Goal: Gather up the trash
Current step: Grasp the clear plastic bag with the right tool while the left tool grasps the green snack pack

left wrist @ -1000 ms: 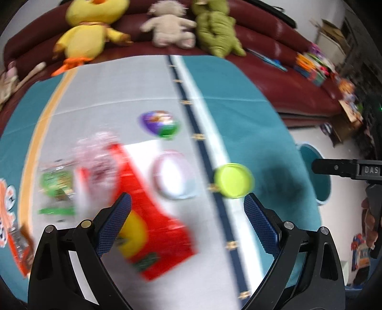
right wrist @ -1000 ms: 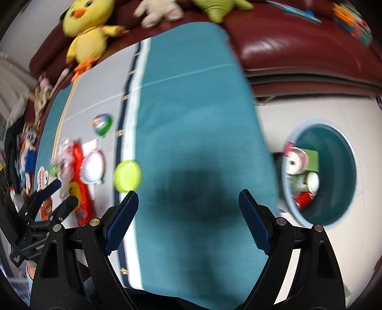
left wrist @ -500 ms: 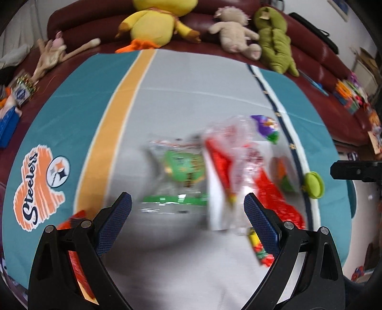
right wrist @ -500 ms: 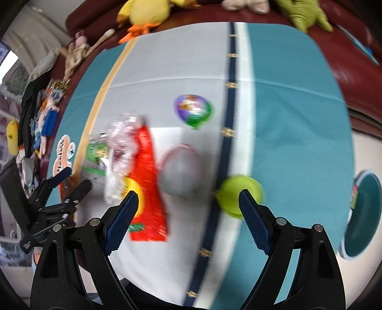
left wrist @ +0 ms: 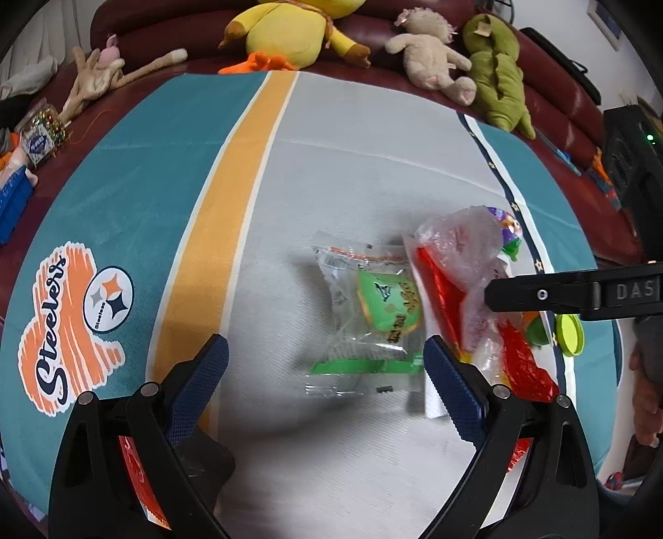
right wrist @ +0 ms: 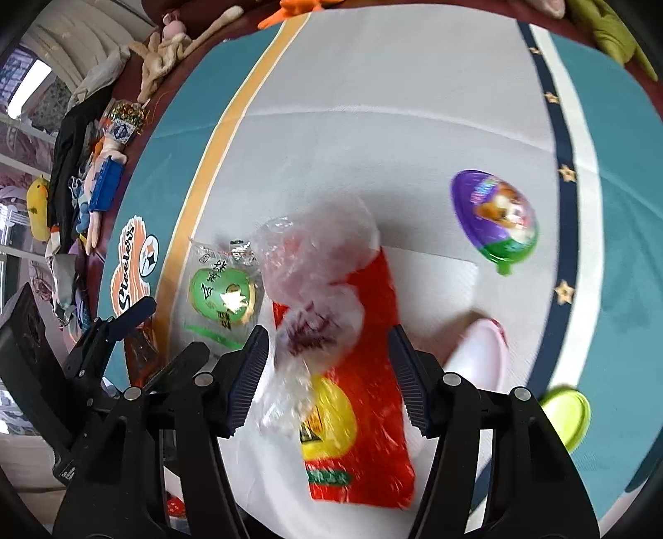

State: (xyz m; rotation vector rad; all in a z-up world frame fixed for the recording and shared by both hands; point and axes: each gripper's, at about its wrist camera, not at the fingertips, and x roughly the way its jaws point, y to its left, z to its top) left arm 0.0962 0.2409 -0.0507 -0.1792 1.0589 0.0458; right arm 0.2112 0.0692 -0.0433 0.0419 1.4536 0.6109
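Right gripper closing around crumpled clear bag, pads not yet touching, left gripper wide open, empty, striped teal tablecloth, plush toys on maroon sofa.

Tabletop cloth: teal, orange stripe, grey-white centre, navy band with gold stars. Clear wrapper: green print. Red packet: yellow disc. Egg: purple over green. Lid: lime. Hand-held gripper pads: blue.
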